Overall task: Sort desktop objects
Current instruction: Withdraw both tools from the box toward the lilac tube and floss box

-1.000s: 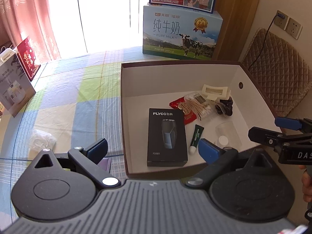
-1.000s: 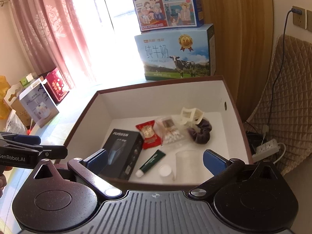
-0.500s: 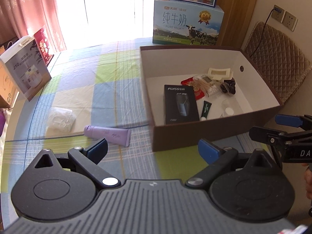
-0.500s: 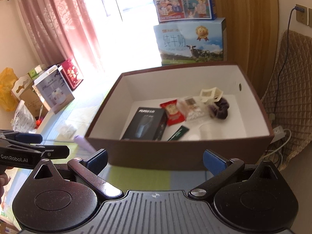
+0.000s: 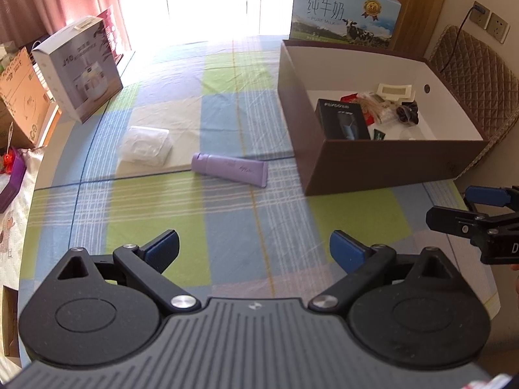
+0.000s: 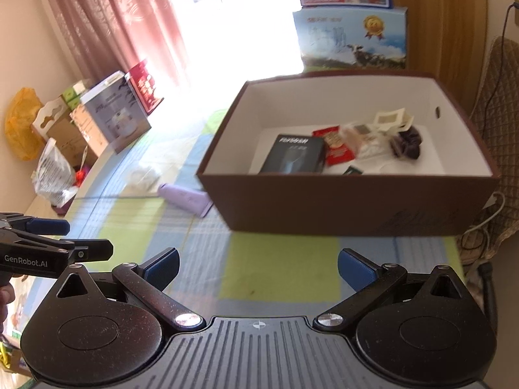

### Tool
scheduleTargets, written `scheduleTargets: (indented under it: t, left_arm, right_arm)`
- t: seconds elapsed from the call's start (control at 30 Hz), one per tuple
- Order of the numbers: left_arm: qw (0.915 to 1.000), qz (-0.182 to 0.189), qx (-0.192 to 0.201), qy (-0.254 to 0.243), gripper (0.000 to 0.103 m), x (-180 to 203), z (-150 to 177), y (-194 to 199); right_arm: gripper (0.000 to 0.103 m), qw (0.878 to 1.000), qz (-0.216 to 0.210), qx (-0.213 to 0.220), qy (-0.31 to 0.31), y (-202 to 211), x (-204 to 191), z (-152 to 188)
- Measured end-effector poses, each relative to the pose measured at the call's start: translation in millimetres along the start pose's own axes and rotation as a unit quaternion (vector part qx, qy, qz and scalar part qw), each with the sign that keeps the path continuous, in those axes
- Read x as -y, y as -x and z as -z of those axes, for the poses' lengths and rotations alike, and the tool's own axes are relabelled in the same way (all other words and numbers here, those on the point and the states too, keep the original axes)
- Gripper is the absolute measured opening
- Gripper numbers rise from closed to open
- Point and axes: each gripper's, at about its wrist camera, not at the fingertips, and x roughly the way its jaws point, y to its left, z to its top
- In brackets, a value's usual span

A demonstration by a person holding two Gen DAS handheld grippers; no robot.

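Observation:
A brown box (image 5: 373, 165) (image 6: 340, 207) with a white inside stands on the checked tablecloth at the right. It holds a black shaver box (image 5: 342, 123) (image 6: 293, 159), a red packet (image 6: 335, 146), cotton swabs, a dark scrunchie (image 6: 407, 142) and other small items. Left of the box lie a lilac tube (image 5: 230, 169) (image 6: 186, 199) and a clear plastic packet (image 5: 146, 146). My left gripper (image 5: 254, 251) is open and empty, hovering over the cloth well short of the tube. My right gripper (image 6: 258, 264) is open and empty too, in front of the box.
Milk cartons (image 5: 343, 19) are stacked behind the box. A white appliance box (image 5: 79, 68) and a cardboard box (image 5: 19, 97) stand at the table's left edge. A quilted chair (image 5: 476, 81) with sockets and a cable is at the right.
Both grippers have pulled back and up from over the box toward the table's near edge. The lilac tube and plastic packet have come into view. Both stay open.

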Motion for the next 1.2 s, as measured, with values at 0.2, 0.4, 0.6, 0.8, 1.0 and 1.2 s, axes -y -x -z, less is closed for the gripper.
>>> scheduleTargets:
  t: [0.2,0.4,0.6,0.8,1.0,1.2]
  left_arm:
    - [0.9999,-0.003,-0.013,0.01,0.098,-24,18,3]
    - [0.9995,-0.009,-0.02,0.021,0.098,-48,31,5]
    - [0.9991,-0.018,-0.024,0.031,0.098,-72,40,5]
    - [0.9984,-0.025,-0.03,0.04,0.098,-95,45,1]
    - [0.9982,-0.032,-0.033,0.04,0.098,-116,42,-8]
    - [0.998,-0.034,-0.035,0.04,0.098,-132,39,-17]
  right_arm:
    - [0.101,1.0,-0.008,-0.02,0.008,-10,-27,13]
    - [0.101,0.999,-0.019,-0.032,0.016,-22,-53,19]
    - [0.101,0.999,-0.03,-0.034,0.024,-35,-76,22]
    - [0.101,0.998,-0.05,-0.028,0.032,-54,-102,22]
    - [0.101,0.998,-0.048,-0.015,0.047,-73,-124,15]
    - [0.101,0.997,-0.041,-0.013,0.058,-90,-137,8]
